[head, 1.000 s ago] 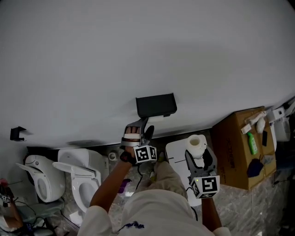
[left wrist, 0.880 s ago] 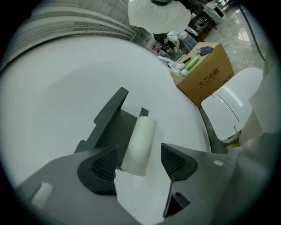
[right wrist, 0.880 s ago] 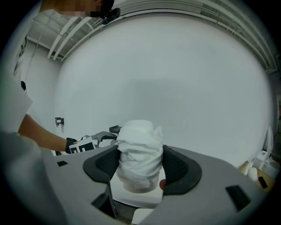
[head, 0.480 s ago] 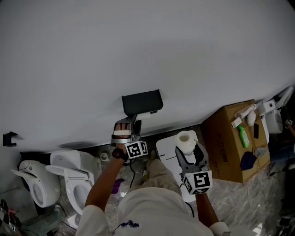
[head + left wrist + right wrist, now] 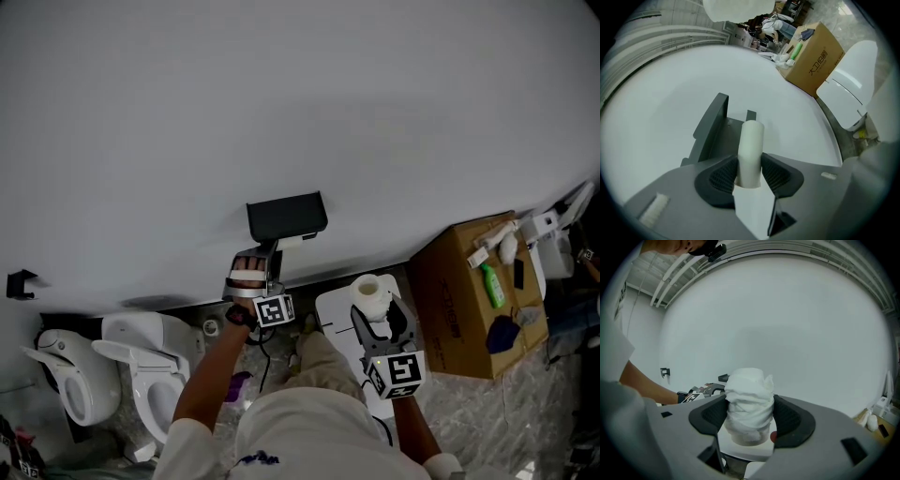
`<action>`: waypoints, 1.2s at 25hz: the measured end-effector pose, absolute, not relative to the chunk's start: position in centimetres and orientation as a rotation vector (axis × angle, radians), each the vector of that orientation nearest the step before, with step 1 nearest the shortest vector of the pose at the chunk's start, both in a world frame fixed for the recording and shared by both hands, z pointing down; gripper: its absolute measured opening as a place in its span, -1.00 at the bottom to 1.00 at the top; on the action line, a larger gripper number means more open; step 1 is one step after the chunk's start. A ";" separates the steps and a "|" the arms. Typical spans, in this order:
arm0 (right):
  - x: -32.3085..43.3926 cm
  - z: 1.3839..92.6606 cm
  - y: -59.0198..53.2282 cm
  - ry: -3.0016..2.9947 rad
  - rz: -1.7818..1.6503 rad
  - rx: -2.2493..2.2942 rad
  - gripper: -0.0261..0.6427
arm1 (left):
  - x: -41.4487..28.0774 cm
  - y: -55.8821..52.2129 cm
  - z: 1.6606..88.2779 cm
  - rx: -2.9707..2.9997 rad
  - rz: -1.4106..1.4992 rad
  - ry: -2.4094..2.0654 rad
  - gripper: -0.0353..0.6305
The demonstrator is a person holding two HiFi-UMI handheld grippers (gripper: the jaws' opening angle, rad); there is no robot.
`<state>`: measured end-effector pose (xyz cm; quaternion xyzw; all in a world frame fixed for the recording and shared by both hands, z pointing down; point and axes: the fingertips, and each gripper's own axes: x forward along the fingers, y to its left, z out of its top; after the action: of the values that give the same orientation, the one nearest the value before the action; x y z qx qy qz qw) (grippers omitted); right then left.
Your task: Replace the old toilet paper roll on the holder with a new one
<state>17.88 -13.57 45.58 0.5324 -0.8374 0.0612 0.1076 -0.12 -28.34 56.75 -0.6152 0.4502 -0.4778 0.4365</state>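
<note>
A dark holder hangs on the white wall. In the left gripper view the old roll, a thin white tube, sticks out of the holder toward me. My left gripper is closing on it, and both pads touch the tube's sides. In the head view this gripper reaches up to the holder's underside. My right gripper is shut on the new toilet paper roll, a fat crumpled white roll. That roll is held over a white panel, lower right of the holder.
A cardboard box with bottles and cloths on top stands at the right. Two white toilets sit on the floor at the left. In the left gripper view another white toilet lid lies beside the box.
The left gripper's jaws have narrowed from wide open onto the thin old roll at the holder, and the gripper has rolled a little. The right gripper has kept still with the new roll.
</note>
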 end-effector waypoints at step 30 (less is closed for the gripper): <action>21.5 46.7 -12.5 -2.375 0.242 1.635 -0.03 | 2.3 -29.3 56.2 -1.518 -1.185 1.066 -0.39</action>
<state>21.55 -12.48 46.74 0.5607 -0.8145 0.0831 0.1239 2.34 -29.35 56.23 -0.6149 0.4317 -0.4799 0.4531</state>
